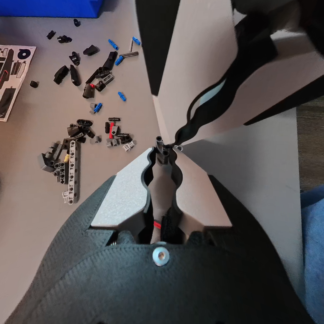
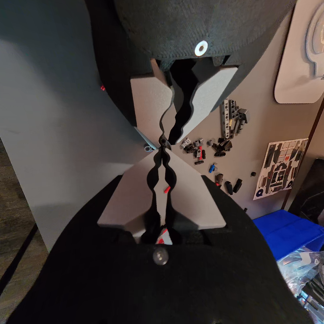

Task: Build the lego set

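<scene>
Grey tabletop [image 1: 43, 219] fills both views, its near edge beside wood-look floor. Nearest, above that edge, the left gripper [image 1: 164, 154] is clamped on a dark grey connector [image 1: 162, 150], while the right gripper [image 2: 160, 152] pinches a small light grey piece [image 2: 149, 148] against it. Judged: a mid-air join is underway; next comes a straight, aligned push. Farther in lie one partial assembly [image 1: 64, 168] and five blue pins, one sticker sheet [image 1: 12, 78], then one blue bin [image 1: 50, 7] at the far edge.
</scene>
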`<action>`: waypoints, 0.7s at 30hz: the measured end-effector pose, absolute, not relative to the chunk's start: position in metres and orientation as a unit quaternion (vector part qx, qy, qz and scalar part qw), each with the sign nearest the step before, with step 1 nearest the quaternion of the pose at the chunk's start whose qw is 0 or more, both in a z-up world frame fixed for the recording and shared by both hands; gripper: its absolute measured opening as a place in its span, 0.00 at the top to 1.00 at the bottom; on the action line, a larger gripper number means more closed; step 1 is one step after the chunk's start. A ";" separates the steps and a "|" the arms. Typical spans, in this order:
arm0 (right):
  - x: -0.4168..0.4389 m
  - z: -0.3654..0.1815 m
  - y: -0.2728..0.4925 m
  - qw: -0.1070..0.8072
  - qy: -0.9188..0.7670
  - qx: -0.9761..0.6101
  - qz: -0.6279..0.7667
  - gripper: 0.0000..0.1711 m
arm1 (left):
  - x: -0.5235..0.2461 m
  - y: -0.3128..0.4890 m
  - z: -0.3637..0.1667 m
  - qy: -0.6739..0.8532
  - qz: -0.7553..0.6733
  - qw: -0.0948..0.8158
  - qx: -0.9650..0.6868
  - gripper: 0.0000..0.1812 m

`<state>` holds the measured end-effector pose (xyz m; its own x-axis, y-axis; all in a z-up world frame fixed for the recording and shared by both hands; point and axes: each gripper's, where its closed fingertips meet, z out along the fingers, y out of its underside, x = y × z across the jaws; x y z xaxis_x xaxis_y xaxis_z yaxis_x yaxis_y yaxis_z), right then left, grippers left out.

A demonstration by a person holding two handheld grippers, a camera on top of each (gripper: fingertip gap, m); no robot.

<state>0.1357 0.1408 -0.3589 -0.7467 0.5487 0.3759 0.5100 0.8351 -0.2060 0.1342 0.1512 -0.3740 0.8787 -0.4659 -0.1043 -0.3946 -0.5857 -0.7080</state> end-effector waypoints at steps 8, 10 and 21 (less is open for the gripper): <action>0.134 -0.358 0.141 0.225 -0.918 -0.313 0.096 1.00 | 0.133 0.151 -0.374 0.236 -0.053 0.389 -0.889 0.93; 0.134 -0.357 0.140 0.220 -0.905 -0.342 0.123 1.00 | 0.133 0.151 -0.374 0.241 -0.048 0.393 -0.886 0.93; 0.134 -0.355 0.140 0.201 -0.857 -0.422 0.216 1.00 | 0.133 0.151 -0.374 0.239 -0.047 0.399 -0.884 0.93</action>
<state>0.1337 0.1395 -0.3551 -0.5639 0.8098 0.1622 0.6360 0.5511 -0.5402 0.1329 0.1510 -0.3736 0.8814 -0.4602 -0.1068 -0.3846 -0.5677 -0.7279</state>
